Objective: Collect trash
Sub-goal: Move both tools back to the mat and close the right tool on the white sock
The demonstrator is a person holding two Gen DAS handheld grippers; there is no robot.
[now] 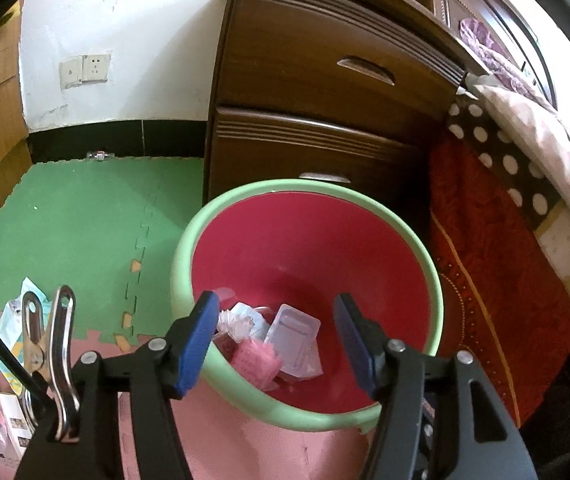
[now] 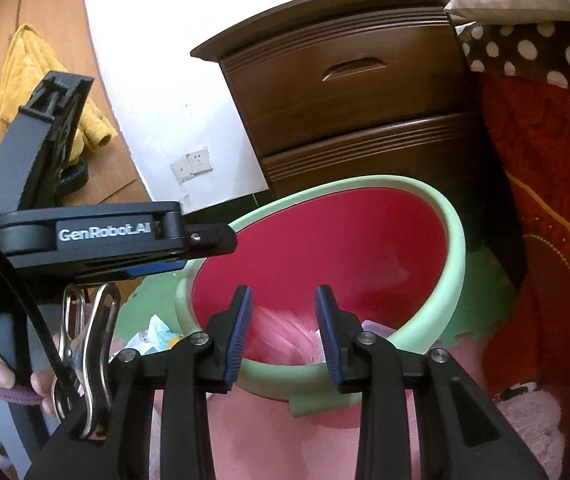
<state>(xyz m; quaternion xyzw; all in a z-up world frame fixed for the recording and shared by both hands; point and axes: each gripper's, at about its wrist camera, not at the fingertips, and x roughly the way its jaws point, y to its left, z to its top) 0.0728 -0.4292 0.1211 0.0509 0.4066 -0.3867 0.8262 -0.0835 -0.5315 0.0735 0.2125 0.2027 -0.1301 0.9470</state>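
- Two grippers hang over one bin [image 1: 417,240], which fills the lower middle of both views; its mouth tips toward the cameras, so anything let go above it would likely fall inside.
- Left gripper [image 1: 277,340]: jaws spread wide and empty, straddling the bin's near rim at the bottom of its frame. That pose suits a drop point, judged from the trash lying directly between the blue pads.
- Right gripper [image 2: 283,336]: jaws also apart with nothing between them, poised over the near rim at the bottom centre of its frame.
- Trash already in the bin: a clear tray [image 1: 291,338], a pink wrapper [image 1: 255,362] and crumpled film [image 1: 237,322], heaped at the bottom against the near wall.
- Trash not yet collected: packets [image 1: 13,324] on the mat [image 1: 85,220] at the lower left of the left view, well apart from the bin, and a box [image 1: 15,422] near the frame's edge.
- Bin stands just before the drawers [image 1: 317,92], upper middle, probably to keep it steady and close to the litter.
- Likely next: one gripper swings lower left for the packets.
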